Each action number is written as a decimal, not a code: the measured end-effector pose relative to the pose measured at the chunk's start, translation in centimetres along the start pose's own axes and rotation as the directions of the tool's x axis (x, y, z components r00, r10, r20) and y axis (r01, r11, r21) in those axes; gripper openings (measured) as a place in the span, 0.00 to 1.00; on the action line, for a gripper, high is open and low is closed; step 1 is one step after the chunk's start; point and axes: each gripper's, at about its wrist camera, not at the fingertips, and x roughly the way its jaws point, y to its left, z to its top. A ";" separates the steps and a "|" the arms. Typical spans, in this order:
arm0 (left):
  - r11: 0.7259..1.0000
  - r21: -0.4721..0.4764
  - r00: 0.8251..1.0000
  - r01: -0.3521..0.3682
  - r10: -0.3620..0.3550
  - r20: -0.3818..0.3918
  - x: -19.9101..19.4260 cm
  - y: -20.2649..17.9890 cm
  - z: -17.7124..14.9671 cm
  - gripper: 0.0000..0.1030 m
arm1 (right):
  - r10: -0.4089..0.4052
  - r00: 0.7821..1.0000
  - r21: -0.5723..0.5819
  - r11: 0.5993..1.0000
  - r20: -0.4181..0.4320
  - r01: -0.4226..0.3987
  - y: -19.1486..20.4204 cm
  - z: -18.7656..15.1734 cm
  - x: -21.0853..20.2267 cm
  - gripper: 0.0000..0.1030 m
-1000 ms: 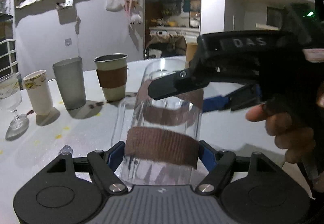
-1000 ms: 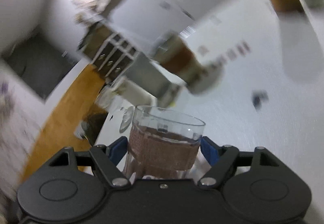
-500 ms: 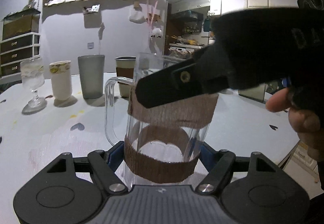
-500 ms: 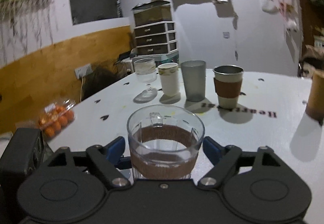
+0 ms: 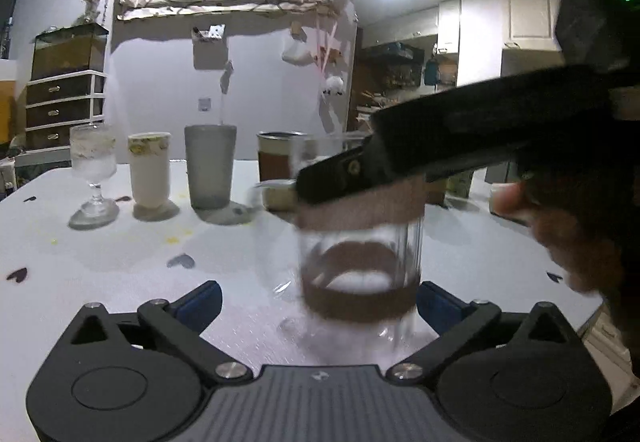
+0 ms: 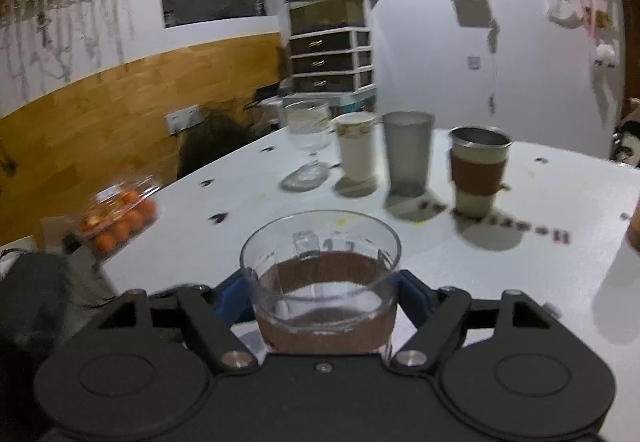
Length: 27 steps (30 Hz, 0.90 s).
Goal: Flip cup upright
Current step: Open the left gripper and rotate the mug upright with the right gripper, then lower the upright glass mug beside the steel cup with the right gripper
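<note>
The clear glass cup with a brown sleeve and a side handle stands mouth up. My right gripper is shut on it, its blue pads pressed on both sides of the sleeve. In the left wrist view the cup is blurred, just above or on the white table, with the right gripper's black body across its top. My left gripper is open, its blue pads spread wide. The cup sits near its right pad and does not touch the left one.
A row stands at the back of the table: a wine glass, a white paper cup, a grey tumbler and a steel cup with a brown sleeve. A box of oranges sits at the left edge.
The right gripper turned the cup from tilted to mouth up. The left gripper, shut on the cup before, has opened and let it go.
</note>
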 end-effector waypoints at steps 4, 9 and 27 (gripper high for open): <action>1.000 -0.018 1.000 -0.015 0.015 0.013 0.1 0.6 0.4 1.00 | -0.124 0.992 0.038 0.992 0.034 0.123 -3.5 1.9 1.6 0.76; 0.999 -0.029 1.000 -0.024 0.024 0.012 0.1 1.2 0.3 1.00 | -0.282 0.957 0.090 0.957 0.068 0.275 -8.2 4.1 3.7 0.76; 0.996 -0.068 0.998 -0.058 0.059 0.002 0.9 2.4 0.3 1.00 | -0.467 0.882 0.295 0.853 0.067 0.429 -17.3 7.1 12.9 0.76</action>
